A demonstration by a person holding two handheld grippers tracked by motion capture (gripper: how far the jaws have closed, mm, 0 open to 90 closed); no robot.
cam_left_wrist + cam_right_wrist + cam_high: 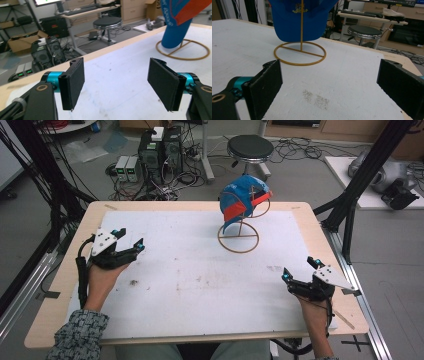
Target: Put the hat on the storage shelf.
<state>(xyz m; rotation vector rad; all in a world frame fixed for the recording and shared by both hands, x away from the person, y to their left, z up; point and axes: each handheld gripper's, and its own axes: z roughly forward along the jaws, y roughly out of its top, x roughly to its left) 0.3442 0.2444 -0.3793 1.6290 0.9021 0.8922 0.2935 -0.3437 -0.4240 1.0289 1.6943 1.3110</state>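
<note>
A blue cap with a red-orange panel (pixel 242 200) hangs on a thin gold wire stand (pixel 238 240) at the back middle of the table. The cap's brim (pixel 298 23) droops toward the stand's ring base (pixel 300 53), and the brim (pixel 175 32) also shows in the left gripper view. My left gripper (pixel 129 239) rests at the table's left side, open and holding nothing, well to the left of the stand. My right gripper (pixel 300 268) sits near the front right, open and holding nothing, with the stand ahead of it.
A white sheet (pixel 200 280) covers most of the wooden table (pixel 320 220). Faint dark smudges (pixel 314 98) mark the sheet. Behind the table stand a black stool (pixel 250 147), computer towers (pixel 160 150) and cables on the floor. Black frame posts (pixel 360 185) rise at the right.
</note>
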